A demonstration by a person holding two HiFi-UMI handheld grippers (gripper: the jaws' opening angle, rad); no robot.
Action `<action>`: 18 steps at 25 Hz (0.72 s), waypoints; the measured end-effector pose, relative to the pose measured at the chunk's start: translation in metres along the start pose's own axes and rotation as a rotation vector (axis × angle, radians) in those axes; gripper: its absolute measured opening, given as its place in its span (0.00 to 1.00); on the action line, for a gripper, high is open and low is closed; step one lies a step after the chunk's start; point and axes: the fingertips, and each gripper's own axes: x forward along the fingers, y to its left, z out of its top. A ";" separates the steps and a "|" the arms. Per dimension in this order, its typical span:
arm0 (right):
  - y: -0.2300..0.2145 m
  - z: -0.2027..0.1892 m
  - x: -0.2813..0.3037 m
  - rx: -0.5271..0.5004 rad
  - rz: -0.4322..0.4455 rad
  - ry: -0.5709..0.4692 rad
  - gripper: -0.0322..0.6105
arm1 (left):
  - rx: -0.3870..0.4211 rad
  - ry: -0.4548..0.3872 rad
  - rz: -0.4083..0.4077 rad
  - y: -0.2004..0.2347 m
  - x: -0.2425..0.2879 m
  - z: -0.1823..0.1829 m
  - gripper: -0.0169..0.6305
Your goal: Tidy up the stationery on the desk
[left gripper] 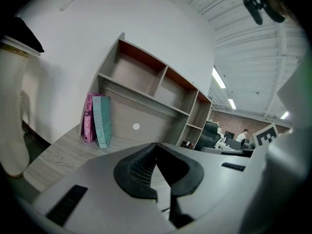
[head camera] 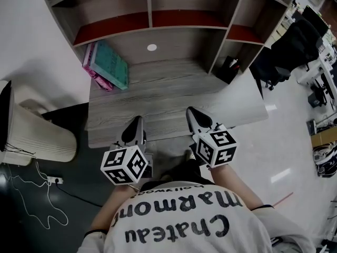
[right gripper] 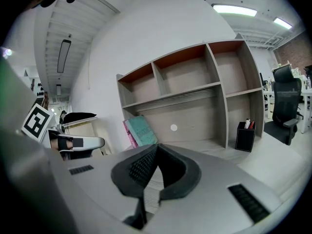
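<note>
A teal book (head camera: 111, 64) and a pink book (head camera: 93, 70) lean against the left wall of the desk's shelf unit; both show again in the left gripper view as the teal book (left gripper: 102, 121) and pink book (left gripper: 88, 117). A black pen holder (head camera: 228, 69) with pens stands in the right shelf bay, also the pen holder (right gripper: 244, 136). My left gripper (head camera: 134, 130) and right gripper (head camera: 195, 118) hover over the desk's near edge, both shut with nothing between the jaws.
The grey wood desk (head camera: 163, 96) carries an open shelf unit (head camera: 158, 20) with bare compartments. A beige chair (head camera: 31, 130) stands at the left with a power strip (head camera: 54, 180) on the floor. A black office chair (head camera: 287, 51) stands at the right.
</note>
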 end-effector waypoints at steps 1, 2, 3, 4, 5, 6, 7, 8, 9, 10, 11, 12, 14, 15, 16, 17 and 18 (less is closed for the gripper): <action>0.001 -0.001 0.000 -0.002 0.000 0.001 0.06 | -0.001 -0.001 0.001 0.001 -0.001 0.000 0.04; 0.002 -0.001 0.000 -0.003 0.001 0.003 0.06 | -0.002 -0.002 0.001 0.002 -0.002 0.000 0.04; 0.003 -0.002 0.000 -0.005 0.002 0.004 0.06 | -0.001 -0.003 0.001 0.003 -0.003 0.000 0.04; 0.004 -0.002 0.001 -0.007 0.003 0.006 0.06 | -0.001 -0.005 0.000 0.003 -0.003 0.000 0.04; 0.005 -0.003 0.001 -0.010 0.004 0.008 0.06 | -0.002 -0.006 0.000 0.003 -0.004 0.000 0.04; 0.006 -0.003 0.001 -0.012 0.004 0.011 0.06 | -0.002 -0.007 -0.001 0.003 -0.004 0.001 0.04; 0.007 -0.004 0.000 -0.013 0.004 0.013 0.06 | -0.003 -0.007 -0.003 0.003 -0.004 0.001 0.04; 0.007 -0.004 0.000 -0.012 0.003 0.015 0.06 | -0.003 -0.007 -0.005 0.003 -0.004 0.001 0.04; 0.007 -0.004 0.000 -0.009 0.002 0.015 0.06 | -0.004 -0.008 -0.008 0.003 -0.004 0.001 0.04; 0.007 -0.005 0.000 -0.005 0.000 0.016 0.06 | -0.005 -0.008 -0.010 0.002 -0.003 0.001 0.04; 0.006 -0.005 0.000 -0.002 -0.003 0.016 0.06 | -0.005 -0.008 -0.011 0.003 -0.003 0.001 0.04; 0.005 -0.005 0.001 0.000 -0.006 0.017 0.06 | -0.006 -0.009 -0.013 0.003 -0.003 0.001 0.04; 0.004 -0.004 0.001 0.001 -0.012 0.017 0.06 | -0.007 -0.009 -0.015 0.004 -0.002 0.002 0.04; 0.005 -0.003 0.001 0.000 -0.014 0.016 0.06 | -0.007 -0.010 -0.016 0.005 -0.002 0.003 0.04; 0.005 -0.002 0.002 -0.001 -0.015 0.015 0.06 | -0.007 -0.011 -0.017 0.005 -0.002 0.004 0.04; 0.006 -0.002 0.002 -0.003 -0.016 0.015 0.06 | -0.007 -0.012 -0.018 0.005 -0.002 0.005 0.04; 0.006 -0.001 0.002 -0.004 -0.017 0.015 0.06 | -0.007 -0.012 -0.019 0.005 -0.001 0.006 0.04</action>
